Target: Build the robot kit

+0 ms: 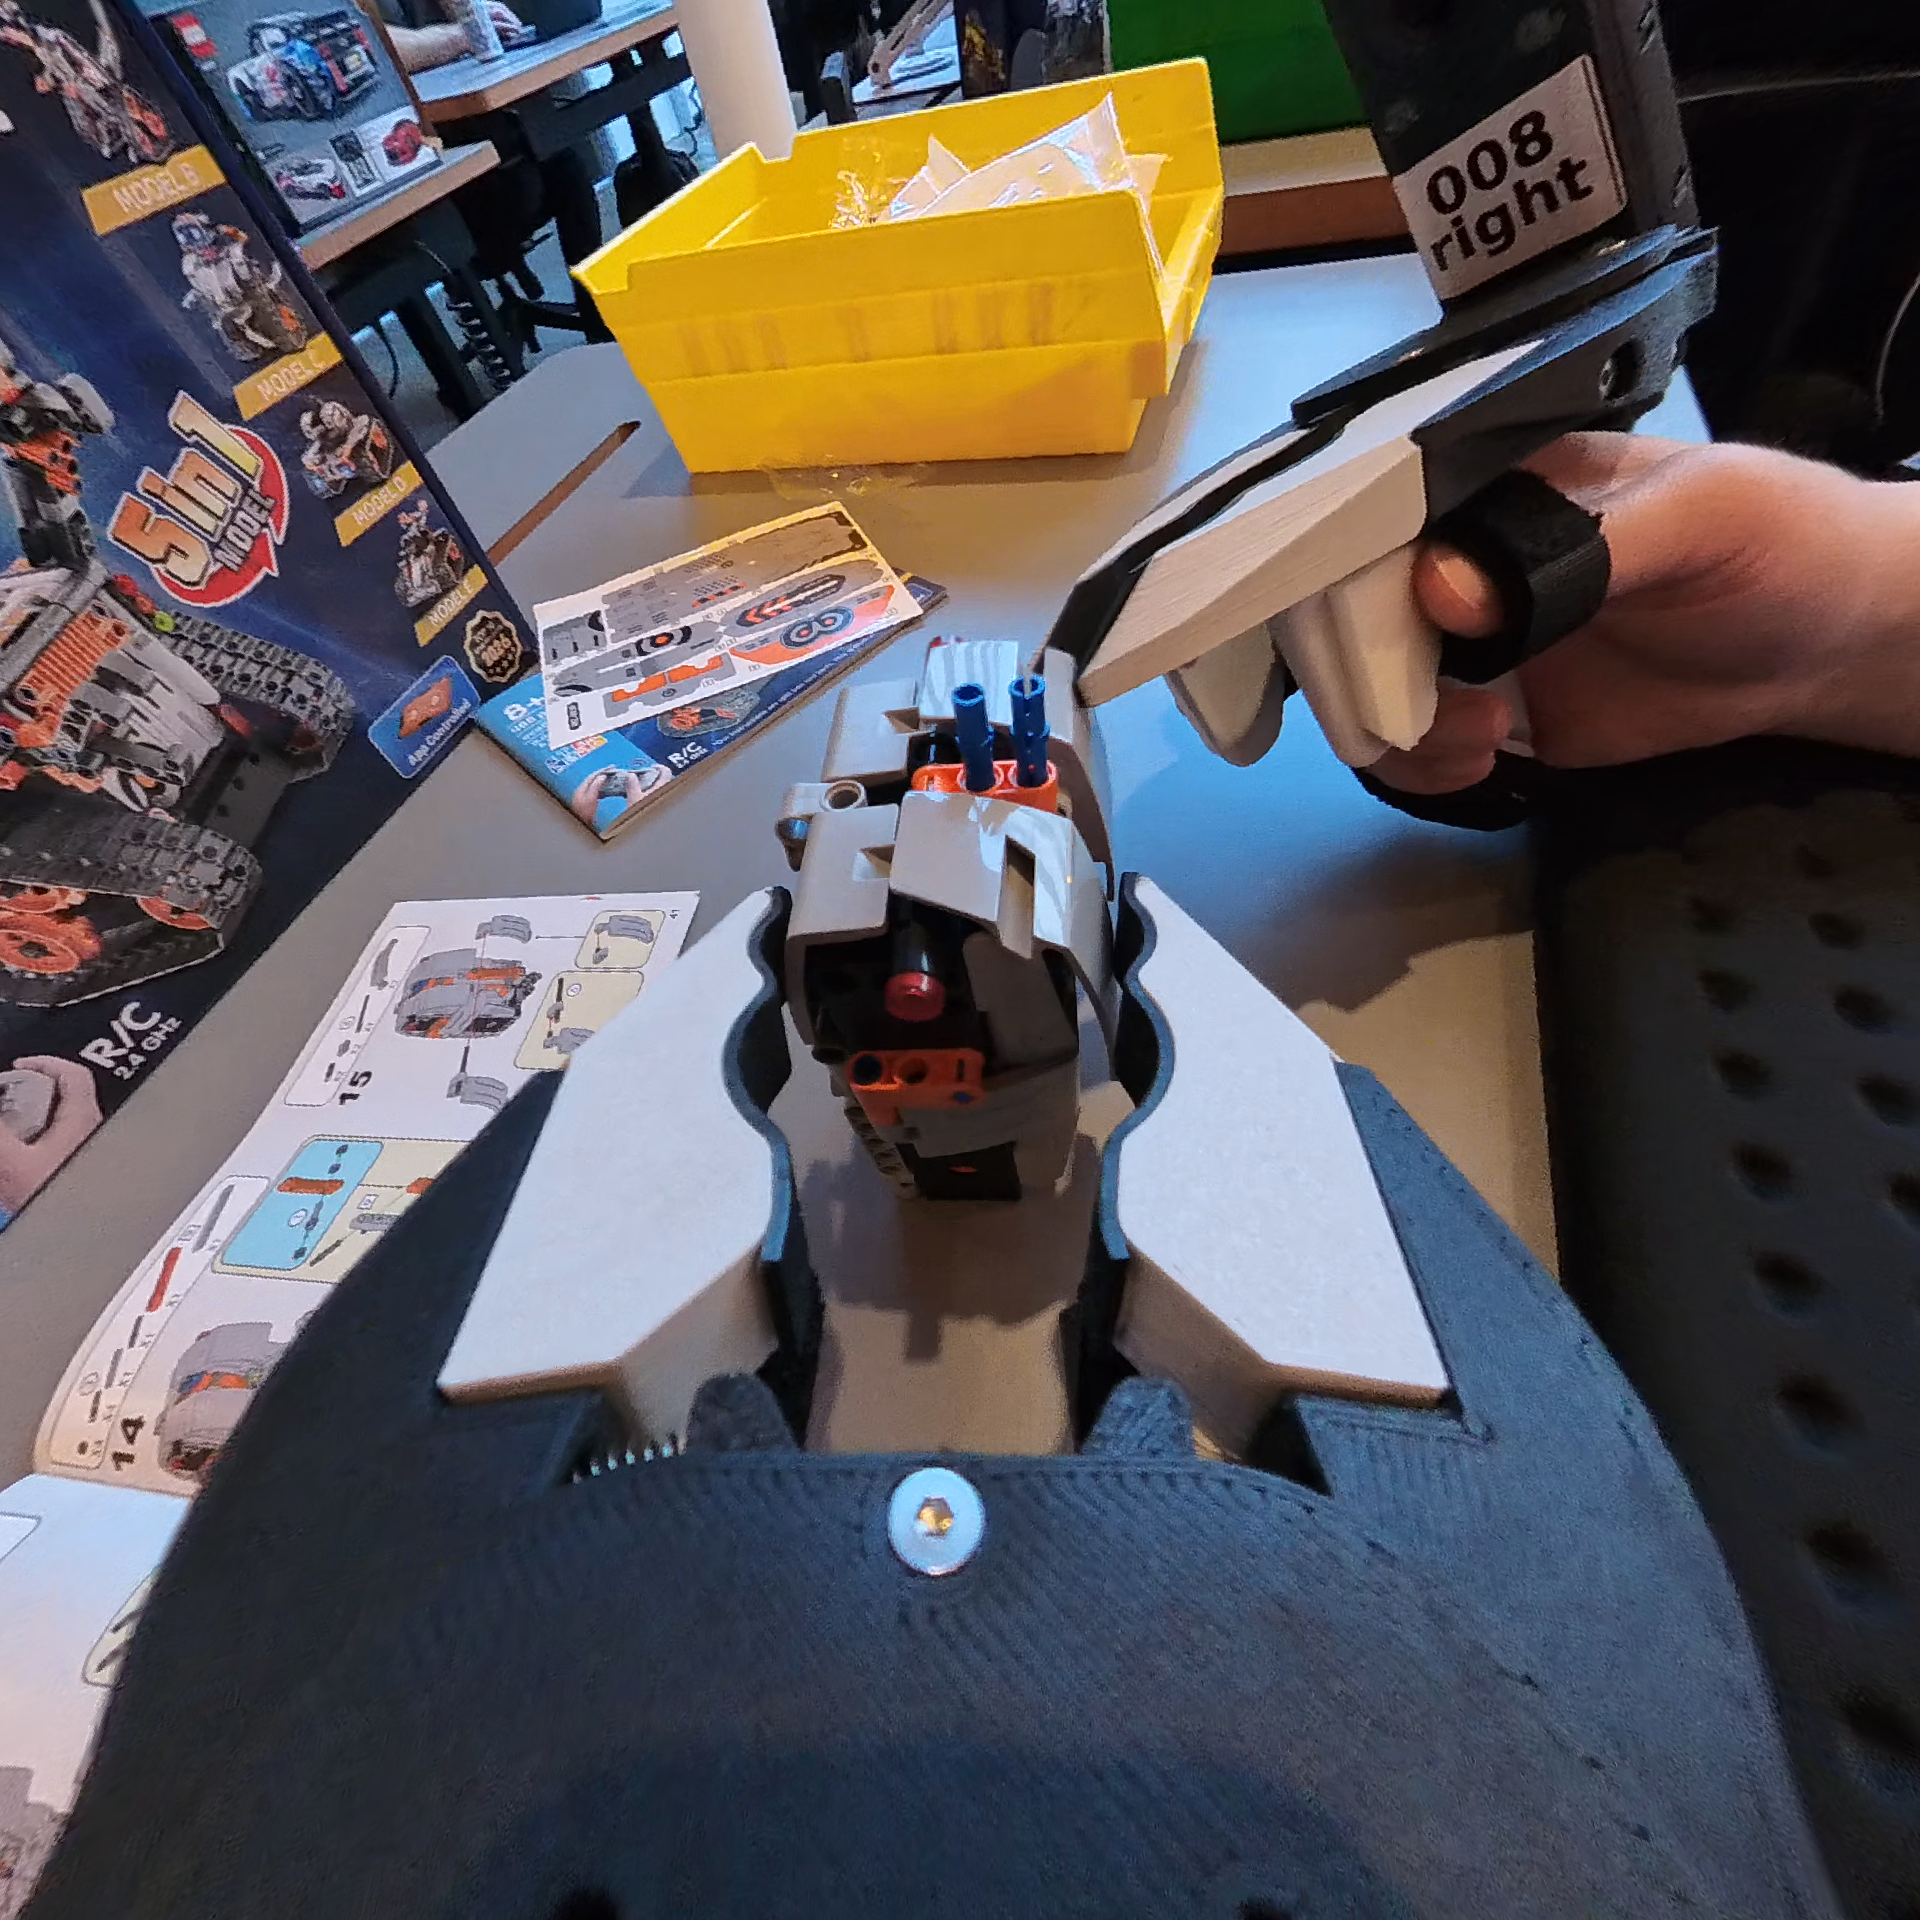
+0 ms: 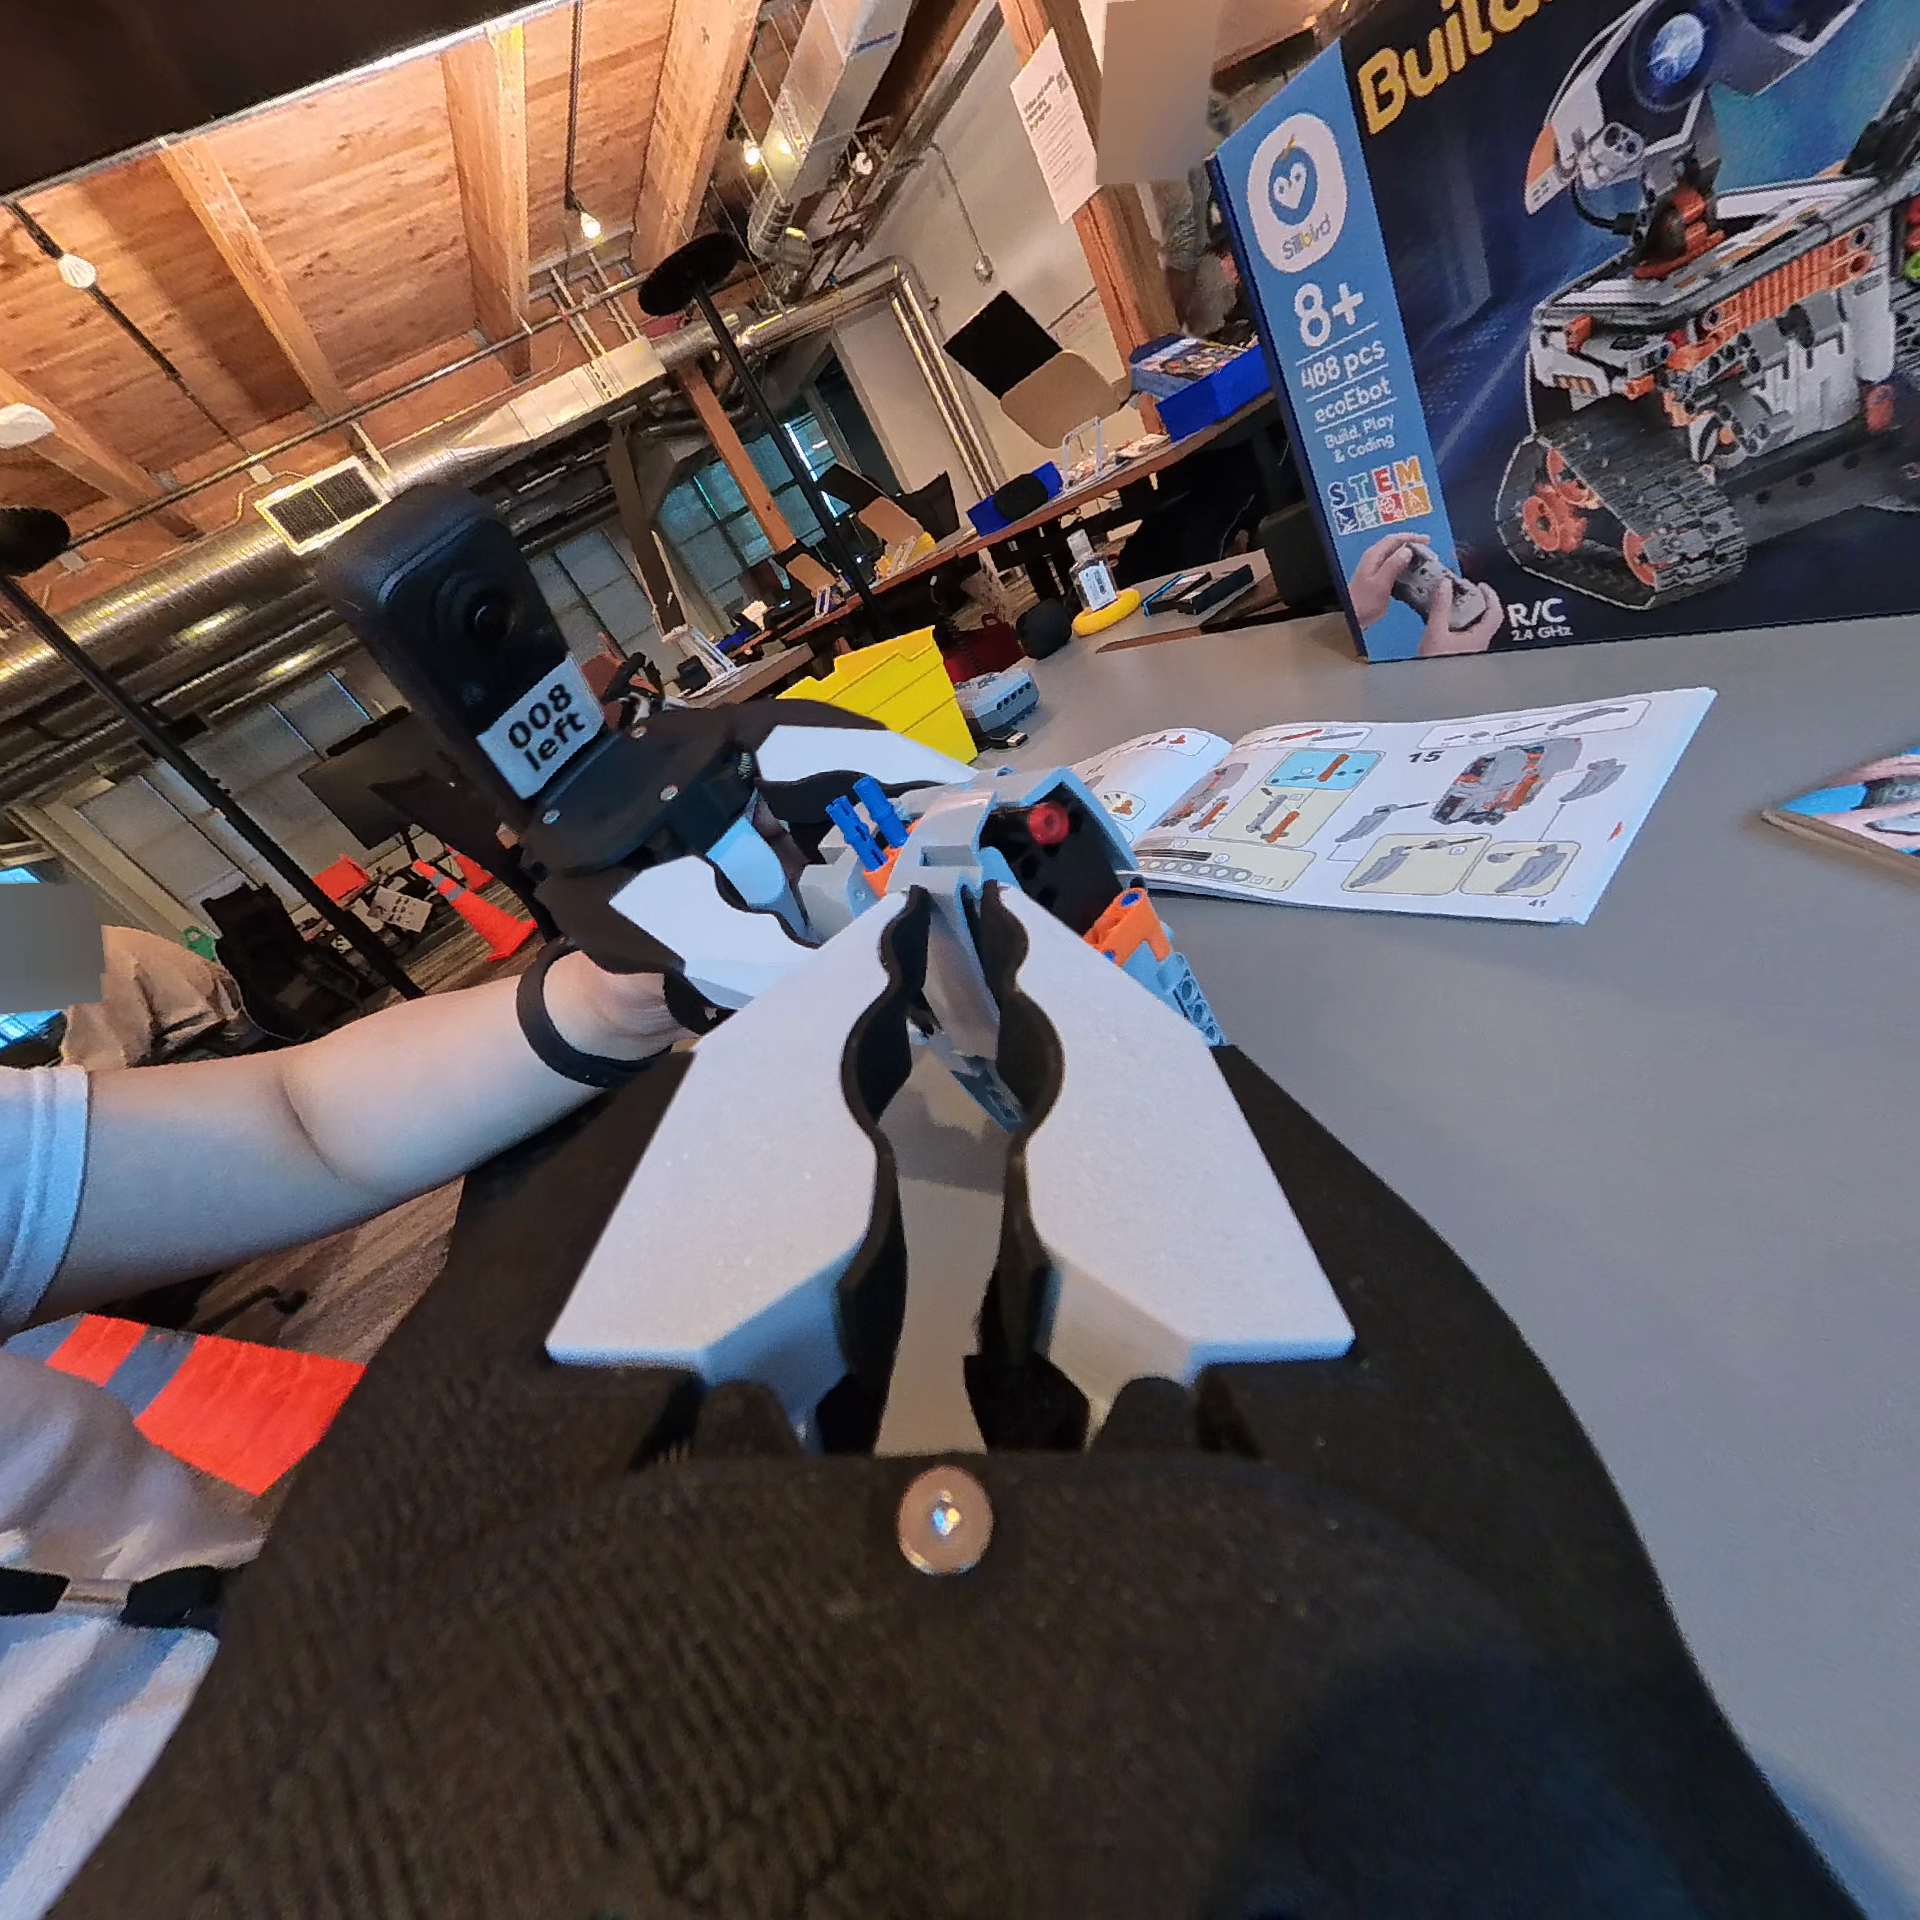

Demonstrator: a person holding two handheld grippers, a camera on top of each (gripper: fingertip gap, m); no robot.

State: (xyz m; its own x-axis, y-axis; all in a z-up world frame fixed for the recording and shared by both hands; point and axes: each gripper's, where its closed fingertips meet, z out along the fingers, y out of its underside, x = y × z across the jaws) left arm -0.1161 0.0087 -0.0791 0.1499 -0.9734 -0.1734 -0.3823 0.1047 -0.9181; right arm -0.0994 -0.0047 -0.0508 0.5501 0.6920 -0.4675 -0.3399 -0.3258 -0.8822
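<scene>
— The left gripper (image 1: 940, 1049) body looks like ridged, matt black printed plastic, and its fingers (image 1: 665, 1122) are pale, chalky and matt. There's a shiny metal screw (image 1: 935, 1522) too.

— The model (image 1: 935, 977) is smooth grey plastic with glossy orange and blue bits. The bin (image 1: 914, 343)?

— Glossy yellow plastic, holding crinkly clear bags (image 1: 997, 171).

— The table (image 1: 1299, 914) is smooth and matt grey. The manual (image 2: 1392, 810) is paper, the box (image 2: 1621, 343) printed card, and the ceiling (image 2: 343, 239) bare wood.

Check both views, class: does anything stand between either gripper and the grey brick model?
Nothing visible does. The left gripper has its jaws clamped on the model's sides above the table. The right gripper pinches a grey panel at its edge.
</scene>
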